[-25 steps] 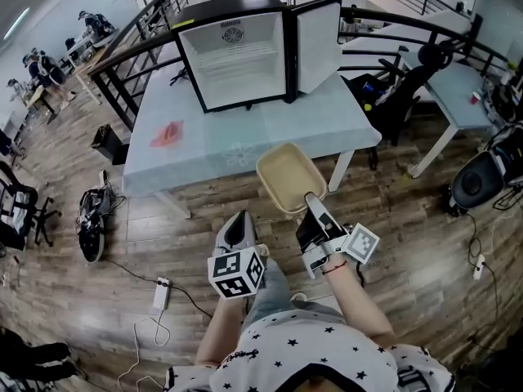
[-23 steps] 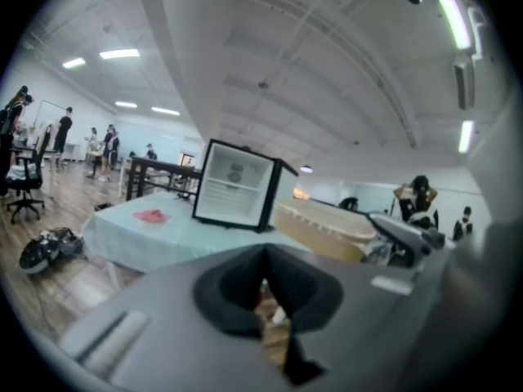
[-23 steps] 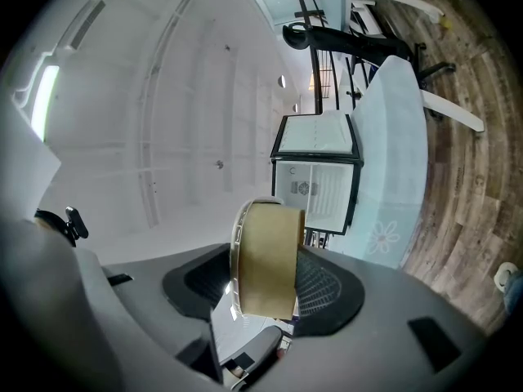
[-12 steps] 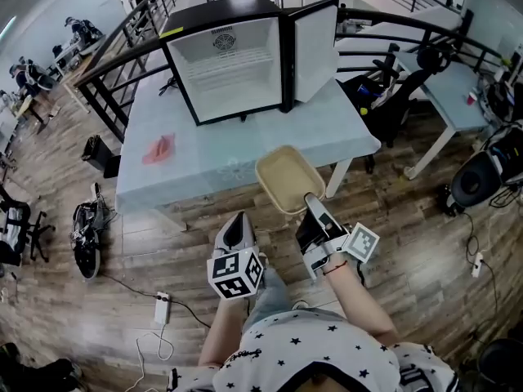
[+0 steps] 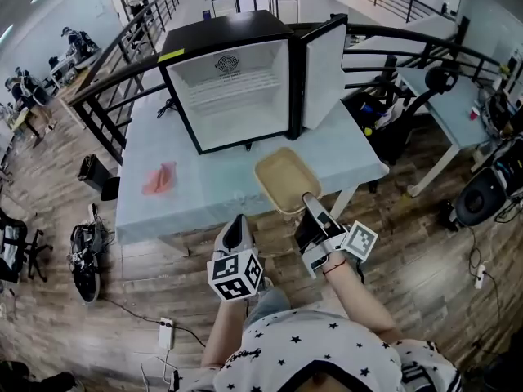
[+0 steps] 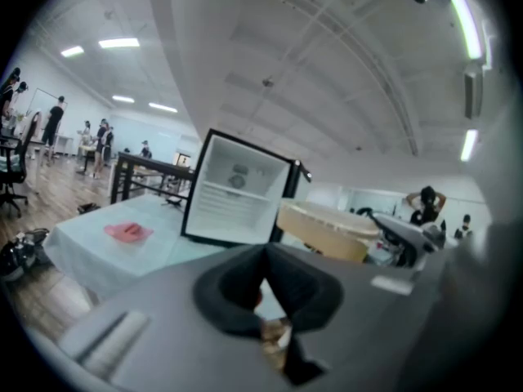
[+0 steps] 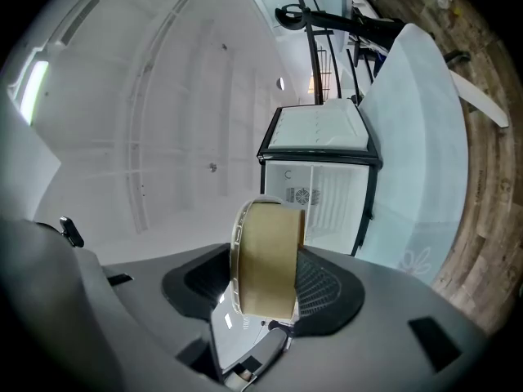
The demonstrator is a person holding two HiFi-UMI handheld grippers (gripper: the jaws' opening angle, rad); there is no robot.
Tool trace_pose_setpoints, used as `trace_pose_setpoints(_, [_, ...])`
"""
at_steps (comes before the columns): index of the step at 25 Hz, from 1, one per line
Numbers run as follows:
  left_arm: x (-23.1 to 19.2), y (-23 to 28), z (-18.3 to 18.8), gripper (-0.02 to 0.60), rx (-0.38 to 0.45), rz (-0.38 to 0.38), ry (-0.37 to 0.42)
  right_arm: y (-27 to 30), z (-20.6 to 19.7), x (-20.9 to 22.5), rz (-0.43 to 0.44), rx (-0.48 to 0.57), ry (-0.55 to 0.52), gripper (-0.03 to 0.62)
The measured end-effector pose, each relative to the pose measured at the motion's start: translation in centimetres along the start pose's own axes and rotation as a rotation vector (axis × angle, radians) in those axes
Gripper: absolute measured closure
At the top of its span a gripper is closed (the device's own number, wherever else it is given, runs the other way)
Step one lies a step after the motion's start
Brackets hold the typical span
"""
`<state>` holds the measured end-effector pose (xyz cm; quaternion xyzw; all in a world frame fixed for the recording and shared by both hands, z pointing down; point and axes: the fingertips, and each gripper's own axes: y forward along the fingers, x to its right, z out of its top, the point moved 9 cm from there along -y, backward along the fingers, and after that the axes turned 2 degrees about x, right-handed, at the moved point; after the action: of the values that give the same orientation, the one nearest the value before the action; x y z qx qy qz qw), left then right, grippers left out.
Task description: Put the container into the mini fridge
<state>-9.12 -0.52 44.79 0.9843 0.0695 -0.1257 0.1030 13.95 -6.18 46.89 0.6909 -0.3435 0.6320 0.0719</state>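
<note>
The tan, shallow container hangs level over the front edge of the pale blue table. My right gripper is shut on its near rim. In the right gripper view the container stands edge-on between the two black pads. The black mini fridge stands at the back of the table with its door swung open to the right, and its white inside holds nothing. My left gripper floats lower left of the container, short of the table, jaws together with nothing in them.
A pink cloth lies on the table's left part. Black railings run behind the table, and office chairs and desks stand to the right. Cables and a power strip lie on the wooden floor at left.
The table and fridge have drawn nearer and shifted right in the head view. The container, held as before, now hangs over the table's front edge rather than over the floor.
</note>
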Motion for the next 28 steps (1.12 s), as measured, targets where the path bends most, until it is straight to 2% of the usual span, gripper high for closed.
trace_pose_setpoints(13, [-5.7,8.3,4.2,0.574,-0.029,-0.045,0.005,11.1,0.8,2.4,-0.02,0.004,-0.006,0.372])
trace_pose_setpoints(28, [-12.6,15.3,6.1,0.574,-0.043,-0.081,-0.002,21.4,1.1,5.3,0.0,0.03,-0.037,0.372])
